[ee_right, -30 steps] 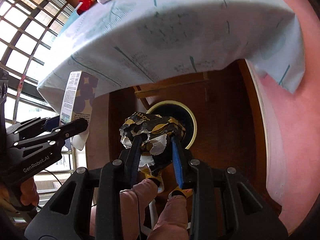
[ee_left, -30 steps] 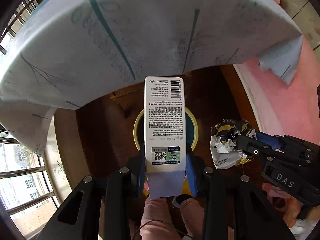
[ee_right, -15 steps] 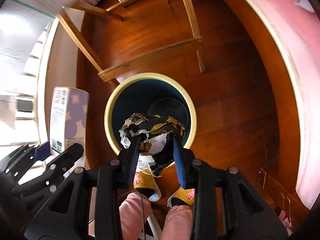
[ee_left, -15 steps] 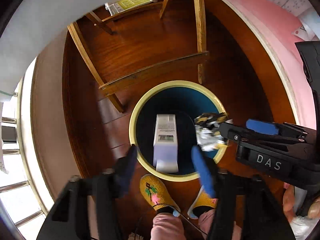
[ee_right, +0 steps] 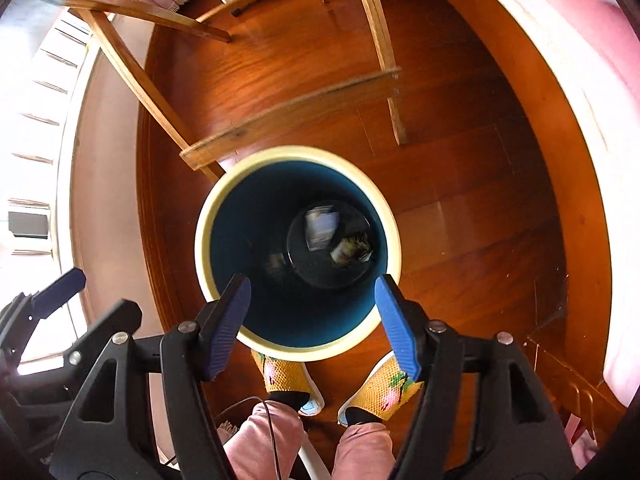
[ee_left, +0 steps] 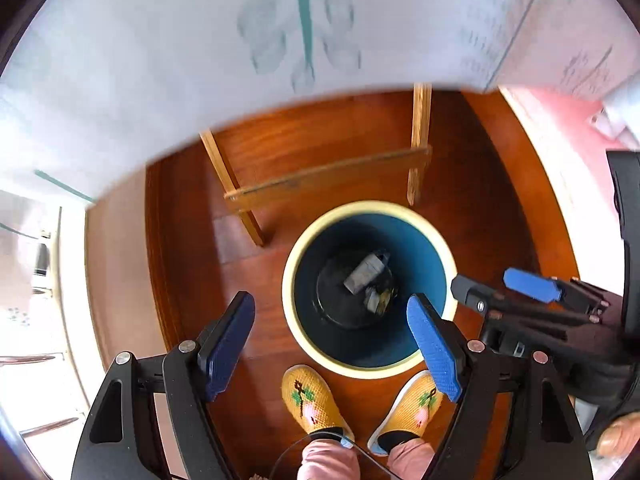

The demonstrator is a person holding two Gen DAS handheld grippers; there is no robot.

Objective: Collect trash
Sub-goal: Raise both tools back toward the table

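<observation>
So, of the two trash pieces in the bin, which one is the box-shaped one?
The pale carton, lying flat on the bottom of the bin. The other piece, the crumpled wrapper beside it, is irregular, with dark and yellowish patches.

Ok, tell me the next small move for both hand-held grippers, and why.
Probably lift both away from the bin and back toward the table. The left hand-held gripper and right hand-held gripper are open and empty, while the carton and crumpled wrapper lie at the bin's bottom, so nothing remains to drop here.
</observation>
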